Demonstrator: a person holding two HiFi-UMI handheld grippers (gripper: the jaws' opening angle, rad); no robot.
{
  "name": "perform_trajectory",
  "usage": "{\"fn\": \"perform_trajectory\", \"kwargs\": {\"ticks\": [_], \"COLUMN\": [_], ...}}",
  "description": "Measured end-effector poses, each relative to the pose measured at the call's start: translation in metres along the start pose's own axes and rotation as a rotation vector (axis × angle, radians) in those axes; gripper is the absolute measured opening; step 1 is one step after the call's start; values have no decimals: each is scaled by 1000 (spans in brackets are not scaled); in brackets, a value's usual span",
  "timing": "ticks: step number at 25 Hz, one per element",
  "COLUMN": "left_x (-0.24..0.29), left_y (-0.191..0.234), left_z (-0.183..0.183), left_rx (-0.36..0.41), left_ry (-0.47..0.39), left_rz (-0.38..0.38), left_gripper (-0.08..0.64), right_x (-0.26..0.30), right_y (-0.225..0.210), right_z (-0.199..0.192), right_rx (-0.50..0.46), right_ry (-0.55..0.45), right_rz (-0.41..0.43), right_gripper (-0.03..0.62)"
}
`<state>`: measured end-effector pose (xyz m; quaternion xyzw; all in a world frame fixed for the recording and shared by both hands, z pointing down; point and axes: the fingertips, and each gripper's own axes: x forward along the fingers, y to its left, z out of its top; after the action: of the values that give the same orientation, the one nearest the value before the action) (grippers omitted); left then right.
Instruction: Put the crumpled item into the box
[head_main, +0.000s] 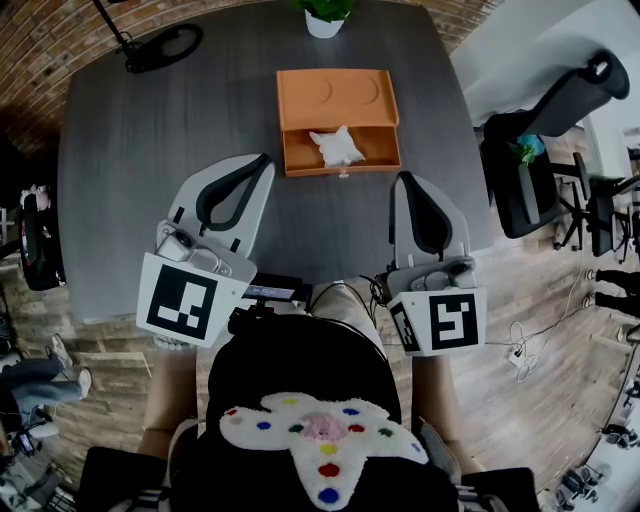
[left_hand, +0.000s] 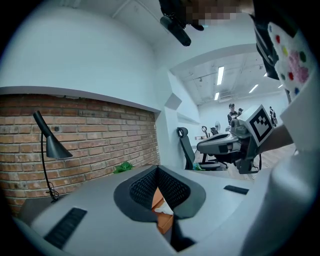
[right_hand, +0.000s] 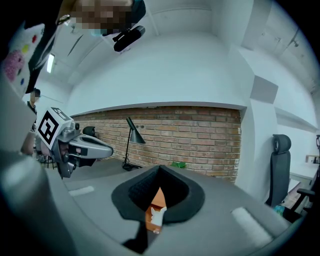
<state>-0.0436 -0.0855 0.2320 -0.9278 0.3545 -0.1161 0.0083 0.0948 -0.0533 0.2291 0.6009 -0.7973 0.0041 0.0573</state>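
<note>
Firstly, in the head view the paper (head_main: 337, 147) lay inside the open lower half of the box (head_main: 336, 95), in the upper middle of the frame on the table (head_main: 150, 150). It looked light, soft and easy to crush, so I judge that a gentle pinch across its middle bulk would do, not on the thin corners. It had no clear long axis; it was a little wider across the frame, and two small peaks pointed to the top of the frame. The left gripper (head_main: 265, 160) and the right gripper (head_main: 405, 178) were below the box, well apart from it, with tips toward it.

Next, in the left gripper view the jaws met at the tips with nothing between them. Under the tips a piece of the box (left_hand: 156, 197) and the white paper (left_hand: 164, 210) showed through the gap.

Finally, in the right gripper view the jaws were also pressed together and empty. The box (right_hand: 158, 199) and the paper (right_hand: 157, 216) showed low in the middle, far ahead.
</note>
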Motion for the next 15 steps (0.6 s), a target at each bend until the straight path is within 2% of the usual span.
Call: {"fn": "perform_trajectory", "kwargs": {"ticks": [15], "left_x": [5], "left_y": [1], "left_z": [-2], "left_rx": [-2], "left_ry": [2], "left_rz": [2], "left_gripper": [6], "right_x": [4], "right_y": [-3], "right_z": [-5], "right_rx": [2], "right_ry": [9], "right_rz": [3], "right_gripper": [8]}}
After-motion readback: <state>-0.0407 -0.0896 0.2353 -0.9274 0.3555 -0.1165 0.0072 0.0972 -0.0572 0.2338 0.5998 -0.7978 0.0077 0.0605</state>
